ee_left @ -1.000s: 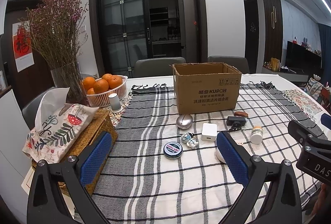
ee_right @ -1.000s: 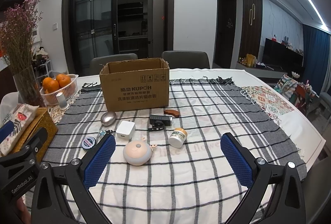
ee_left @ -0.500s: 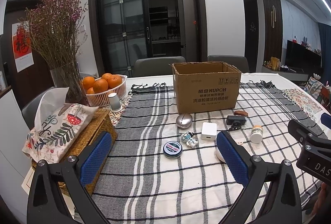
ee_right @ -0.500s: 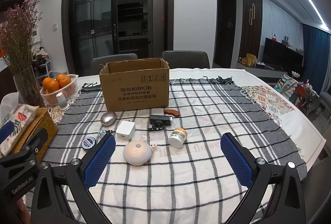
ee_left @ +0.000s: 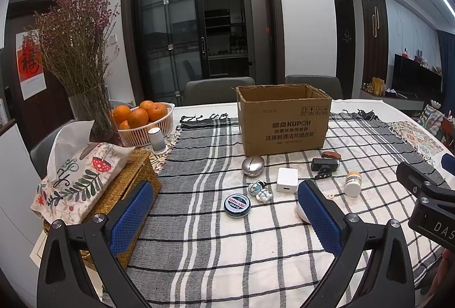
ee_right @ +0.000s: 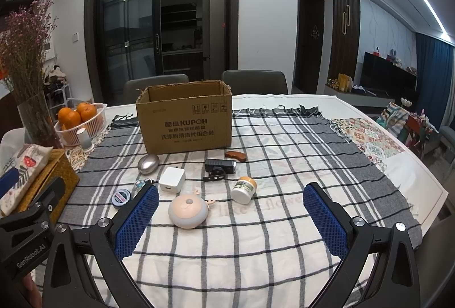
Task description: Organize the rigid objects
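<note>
An open cardboard box stands at the back of the checked cloth. In front of it lie a silver egg-shaped thing, a white charger, a black device, a brown wooden piece, a small white jar, a round tin, an astronaut figure and a pink round gadget. My left gripper and right gripper are both open and empty, held above the near cloth.
A basket of oranges, a vase of dried flowers, a small white cylinder and a tissue box on a wicker holder stand at the left. Chairs stand behind the table. The table edge runs along the right.
</note>
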The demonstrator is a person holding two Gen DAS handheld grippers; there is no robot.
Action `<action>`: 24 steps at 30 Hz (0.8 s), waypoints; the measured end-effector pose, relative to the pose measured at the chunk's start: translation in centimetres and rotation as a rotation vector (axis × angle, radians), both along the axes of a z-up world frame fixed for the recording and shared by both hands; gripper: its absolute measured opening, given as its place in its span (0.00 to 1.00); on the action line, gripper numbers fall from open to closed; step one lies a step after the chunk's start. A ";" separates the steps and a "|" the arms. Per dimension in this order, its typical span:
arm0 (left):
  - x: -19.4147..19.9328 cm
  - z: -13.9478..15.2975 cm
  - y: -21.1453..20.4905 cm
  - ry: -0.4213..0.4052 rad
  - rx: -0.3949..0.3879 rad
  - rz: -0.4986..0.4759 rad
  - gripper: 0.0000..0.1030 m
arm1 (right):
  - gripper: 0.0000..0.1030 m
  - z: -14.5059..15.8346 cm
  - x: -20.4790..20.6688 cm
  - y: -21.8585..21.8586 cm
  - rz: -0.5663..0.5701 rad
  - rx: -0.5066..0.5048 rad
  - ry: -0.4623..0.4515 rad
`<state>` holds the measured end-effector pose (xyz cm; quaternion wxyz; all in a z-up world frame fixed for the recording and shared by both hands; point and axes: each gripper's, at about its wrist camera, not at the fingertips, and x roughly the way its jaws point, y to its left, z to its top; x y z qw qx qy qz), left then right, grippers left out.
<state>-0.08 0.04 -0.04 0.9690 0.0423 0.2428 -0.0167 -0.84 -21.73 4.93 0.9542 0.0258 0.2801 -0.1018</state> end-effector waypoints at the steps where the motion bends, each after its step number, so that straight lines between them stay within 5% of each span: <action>1: 0.0 0.0 0.0 0.000 0.000 0.000 1.00 | 1.00 0.0 0.0 0.0 0.001 0.001 -0.001; 24: 0.3 -0.5 0.0 0.018 -0.001 -0.007 1.00 | 1.00 -0.2 0.2 -0.1 0.007 0.006 0.009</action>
